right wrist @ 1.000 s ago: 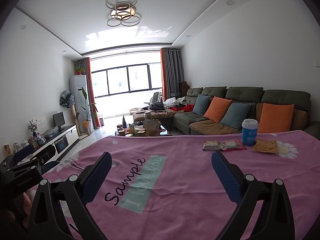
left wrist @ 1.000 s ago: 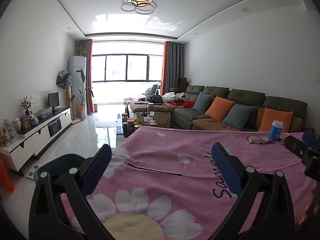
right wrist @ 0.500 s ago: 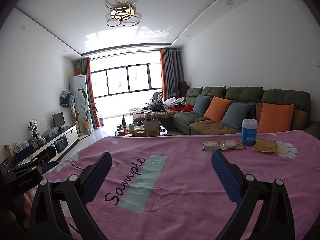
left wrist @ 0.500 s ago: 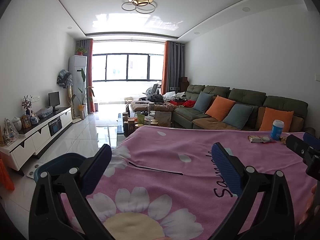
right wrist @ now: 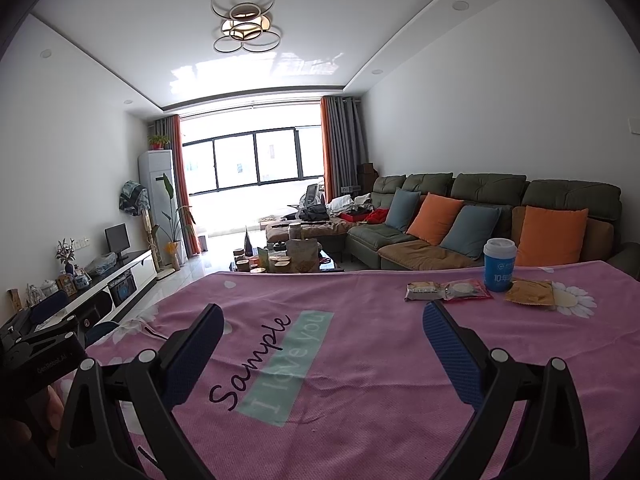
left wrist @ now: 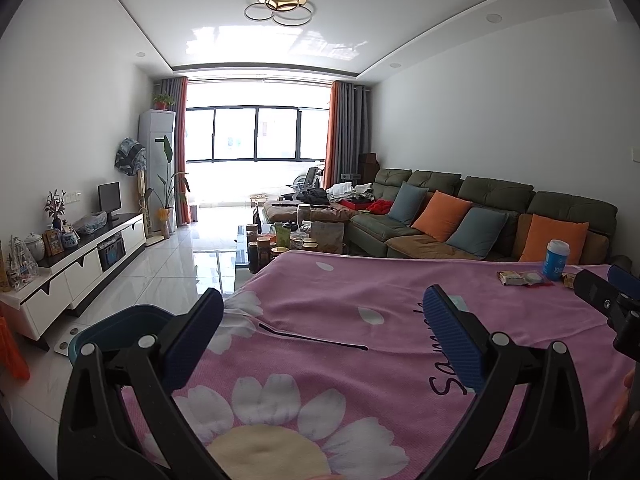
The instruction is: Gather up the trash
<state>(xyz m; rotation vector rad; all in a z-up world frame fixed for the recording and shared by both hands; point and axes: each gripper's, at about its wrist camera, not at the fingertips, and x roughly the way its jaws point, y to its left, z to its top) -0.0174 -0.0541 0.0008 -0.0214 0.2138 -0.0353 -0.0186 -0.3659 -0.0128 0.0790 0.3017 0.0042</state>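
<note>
On the pink flowered tablecloth [right wrist: 360, 360], at the far right, lie a blue paper cup with a white lid [right wrist: 498, 265], two snack wrappers [right wrist: 448, 291] and a flat yellow packet [right wrist: 530, 293]. The cup [left wrist: 556, 260] and wrappers [left wrist: 520, 278] also show far right in the left wrist view. My right gripper [right wrist: 320, 340] is open and empty, low over the cloth, short of the trash. My left gripper [left wrist: 320, 332] is open and empty over the table's left part. A dark blue bin [left wrist: 116, 328] stands on the floor left of the table.
A thin black stick [left wrist: 312, 338] lies on the cloth near the left gripper. A coffee table with jars [right wrist: 280, 260] stands beyond the table. A green sofa with cushions [right wrist: 480, 216] lines the right wall; a TV cabinet [left wrist: 80, 256] lines the left.
Both views have shifted only slightly; the left gripper has edged a little. Both grippers stay open and nothing on the table has moved.
</note>
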